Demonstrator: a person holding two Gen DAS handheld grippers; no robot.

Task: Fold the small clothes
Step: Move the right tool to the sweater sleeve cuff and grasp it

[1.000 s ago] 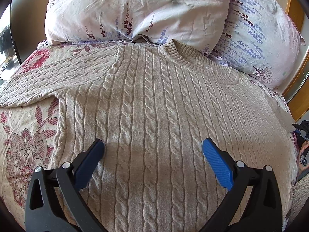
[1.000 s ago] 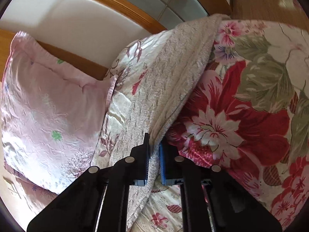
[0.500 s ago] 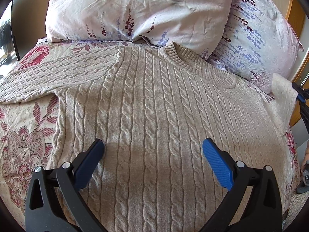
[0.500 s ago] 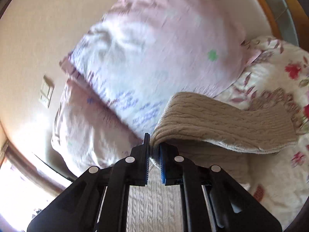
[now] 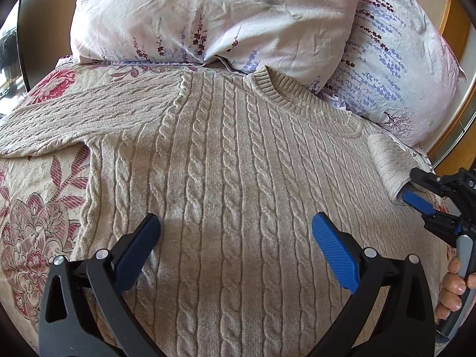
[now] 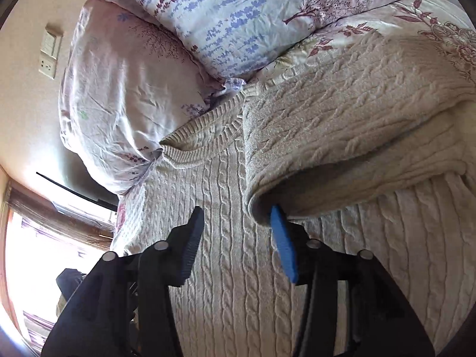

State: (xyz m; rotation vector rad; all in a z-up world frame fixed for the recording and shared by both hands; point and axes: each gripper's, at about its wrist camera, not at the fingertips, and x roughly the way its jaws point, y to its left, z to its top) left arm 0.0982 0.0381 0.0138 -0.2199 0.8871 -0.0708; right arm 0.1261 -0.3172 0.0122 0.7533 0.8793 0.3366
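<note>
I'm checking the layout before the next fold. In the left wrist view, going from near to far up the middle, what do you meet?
Left gripper, open → cable-knit sweater body → its ribbed collar → white floral pillow.

Left gripper (image 5: 236, 229) low in its own wrist view, jaws spread wide, blue pads angled inward; both fingers (image 5: 333, 250) pointing forward and slightly down, nothing between them; black frames of both fingers fill the lower corners of that view. Right gripper (image 6: 236, 232) also parted, a clear gap between the dark left finger and the blue-padded right finger (image 6: 284, 244); seen from the left wrist view it reaches in from the right edge (image 5: 416, 193), fingers pointing left; the person's right hand (image 5: 455, 291) wraps the grey handle below, fingertips and nails visible, wrist out of frame.
</note>
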